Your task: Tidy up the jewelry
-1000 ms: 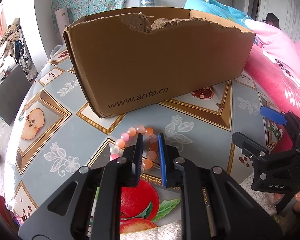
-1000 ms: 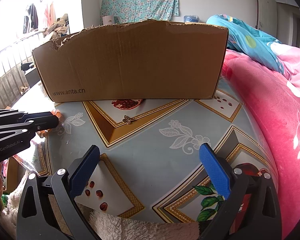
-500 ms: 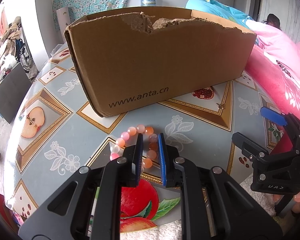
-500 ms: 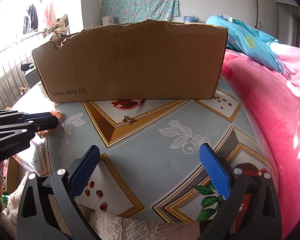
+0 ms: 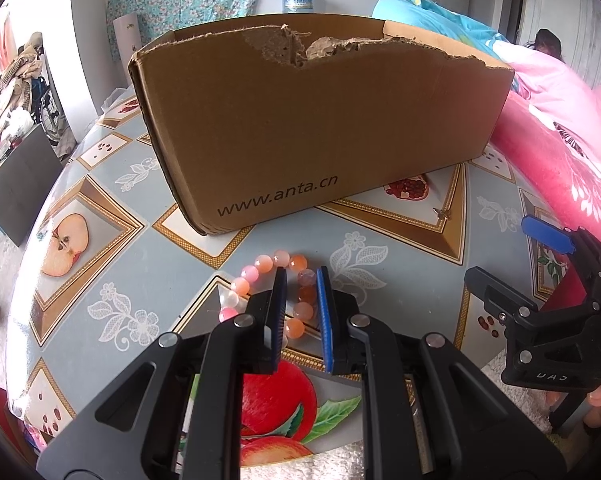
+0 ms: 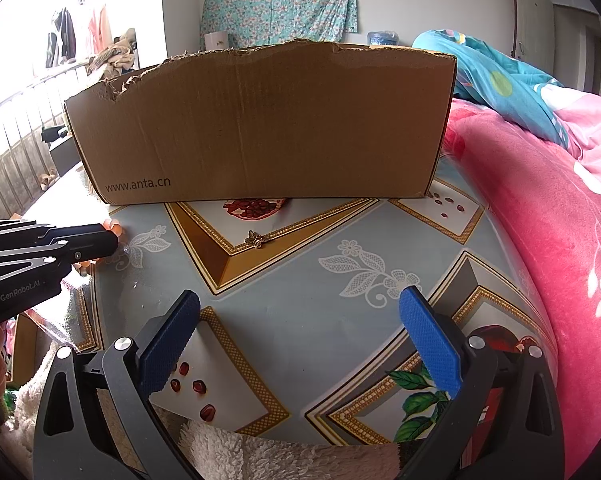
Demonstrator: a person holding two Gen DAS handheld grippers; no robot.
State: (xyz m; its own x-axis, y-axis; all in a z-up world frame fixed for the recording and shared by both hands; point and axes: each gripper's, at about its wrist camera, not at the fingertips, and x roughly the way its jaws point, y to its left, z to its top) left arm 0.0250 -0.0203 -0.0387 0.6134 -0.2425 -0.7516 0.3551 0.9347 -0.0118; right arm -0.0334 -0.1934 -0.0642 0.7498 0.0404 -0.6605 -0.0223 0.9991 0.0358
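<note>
A pink, orange and white bead bracelet (image 5: 260, 264) lies on the patterned table in front of a brown cardboard box (image 5: 320, 128). My left gripper (image 5: 300, 280) is shut on the right side of the bracelet, with beads pinched between its fingers. In the right wrist view the left gripper (image 6: 100, 240) shows at the left edge, with a few beads (image 6: 114, 227) at its tip. My right gripper (image 6: 298, 306) is open and empty above the table. A small bronze flower-shaped piece (image 6: 255, 239) lies on the table ahead of it, also in the left wrist view (image 5: 442, 213).
The box (image 6: 260, 128) stands open-topped with a torn upper edge across the back of the table (image 6: 300, 280). A pink blanket (image 6: 560, 240) borders the table on the right. A white fluffy towel (image 6: 260, 452) lies at the near edge.
The left gripper has risen slightly and tilted toward the box, still holding the bracelet. The right gripper has not moved.
</note>
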